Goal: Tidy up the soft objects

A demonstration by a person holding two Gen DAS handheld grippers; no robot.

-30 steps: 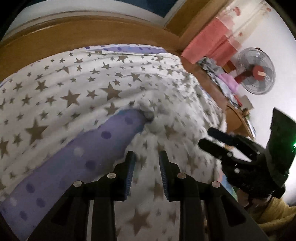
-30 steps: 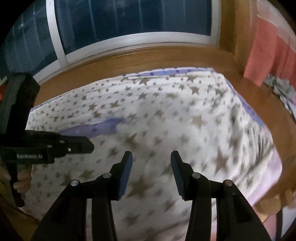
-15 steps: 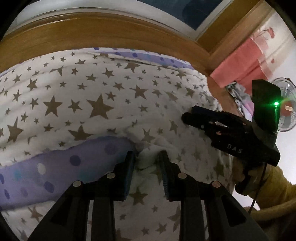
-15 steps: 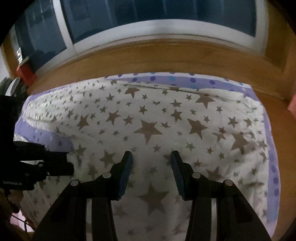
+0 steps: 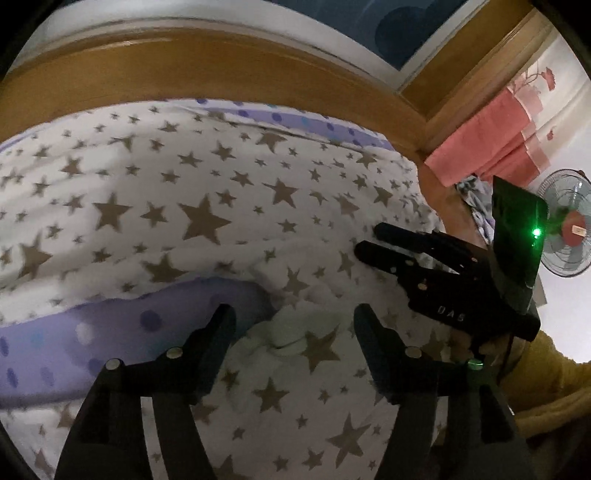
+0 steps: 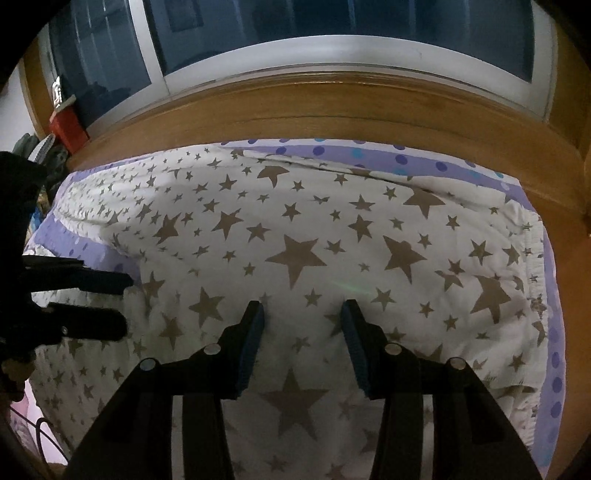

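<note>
Setting: wooden window ledge [image 6: 295,110] behind star-print quilt [image 5: 207,221].
Left hand-held gripper [image 5: 291,317]: opening, bunched fold between, unpinched.
Right hand-held gripper [image 6: 303,321]: apart, empty, over flat quilt.
Nearer fold: left.

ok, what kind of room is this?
Most likely a bedroom at night. A star-print quilt lies spread over purple dotted bedding below a dark window, with a standing fan and pink curtain to one side.
</note>
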